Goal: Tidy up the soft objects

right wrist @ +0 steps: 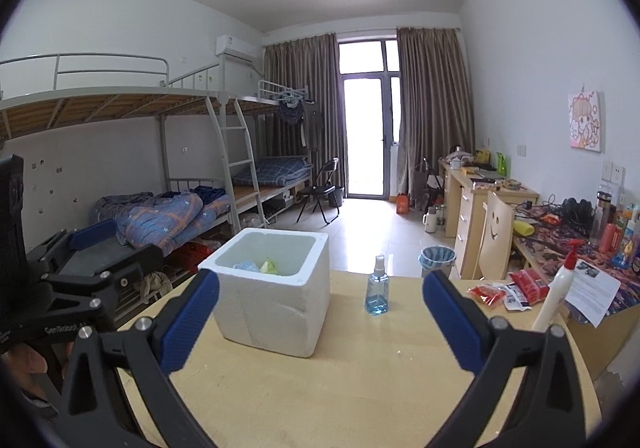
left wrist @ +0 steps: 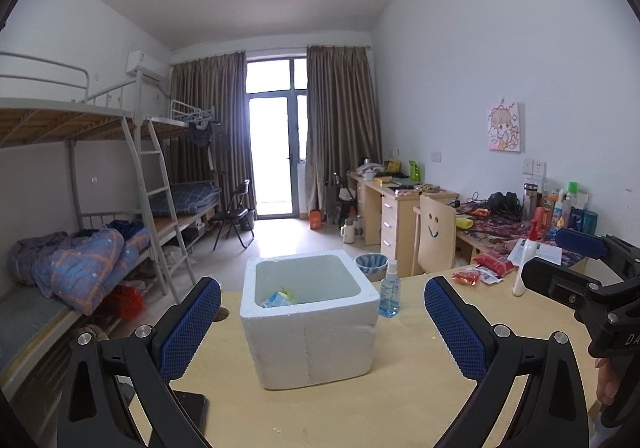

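Observation:
A white foam box (left wrist: 310, 332) stands open on the wooden table (left wrist: 360, 408); it also shows in the right wrist view (right wrist: 272, 308). Inside lie a light blue packet (left wrist: 276, 300) and a green-yellow soft item (right wrist: 269, 266). My left gripper (left wrist: 322, 312) is open and empty, its jaws either side of the box, nearer the camera. My right gripper (right wrist: 320, 302) is open and empty, in front of the box and the blue spray bottle (right wrist: 376, 294). Red snack packets (right wrist: 524, 286) lie at the table's right.
A white pump bottle (right wrist: 558, 288) stands at the right table edge. The right gripper's body (left wrist: 580, 280) is at my left view's right side; the left gripper's body (right wrist: 80, 268) is at the right view's left. A cluttered desk (right wrist: 580, 244), chair (left wrist: 436, 236) and bunk beds lie beyond.

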Available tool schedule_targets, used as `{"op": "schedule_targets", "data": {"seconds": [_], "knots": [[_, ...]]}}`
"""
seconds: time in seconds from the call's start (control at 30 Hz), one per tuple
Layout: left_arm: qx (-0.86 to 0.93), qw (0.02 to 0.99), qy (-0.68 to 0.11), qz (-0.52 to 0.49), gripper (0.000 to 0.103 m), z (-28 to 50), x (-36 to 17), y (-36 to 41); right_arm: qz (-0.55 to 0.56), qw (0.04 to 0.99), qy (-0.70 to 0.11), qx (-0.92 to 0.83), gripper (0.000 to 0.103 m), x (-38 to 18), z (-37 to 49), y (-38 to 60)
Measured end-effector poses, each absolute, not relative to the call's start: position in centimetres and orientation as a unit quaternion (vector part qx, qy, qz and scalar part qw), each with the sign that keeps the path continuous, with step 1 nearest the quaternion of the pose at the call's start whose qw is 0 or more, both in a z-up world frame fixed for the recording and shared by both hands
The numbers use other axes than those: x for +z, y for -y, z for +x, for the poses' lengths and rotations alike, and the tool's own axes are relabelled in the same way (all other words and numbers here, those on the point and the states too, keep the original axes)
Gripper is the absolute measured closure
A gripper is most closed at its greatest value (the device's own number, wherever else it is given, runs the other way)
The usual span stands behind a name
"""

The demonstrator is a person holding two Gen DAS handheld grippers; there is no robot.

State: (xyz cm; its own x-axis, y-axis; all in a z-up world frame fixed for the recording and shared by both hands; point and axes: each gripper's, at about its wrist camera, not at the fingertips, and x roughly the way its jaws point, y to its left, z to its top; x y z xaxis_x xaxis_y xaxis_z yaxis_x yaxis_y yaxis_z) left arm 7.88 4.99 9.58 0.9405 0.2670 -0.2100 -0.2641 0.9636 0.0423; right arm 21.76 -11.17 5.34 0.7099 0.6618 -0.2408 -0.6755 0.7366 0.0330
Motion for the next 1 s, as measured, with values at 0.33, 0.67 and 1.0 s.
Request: {"op": "schedule_targets", "data": {"seconds": [0.33,0.67,1.0], "knots": [[0.137,0.987,-0.075,0.019,0.001,3.5,9.0,-3.5,-0.032,0.928,-0.091,0.359,0.000,4.8,17.3,12.9],[0.143,0.988,-0.044,0.028,0.001,-0.5,6.9,-2.0,-0.029,0.930,-0.068,0.359,0.000,2.9,14.2,14.5],[0.145,0.988,-0.039,0.025,0.001,-2.4,4.5,-2.0,-0.010,0.928,-0.074,0.366,0.000,1.4,12.6,15.2]]}}
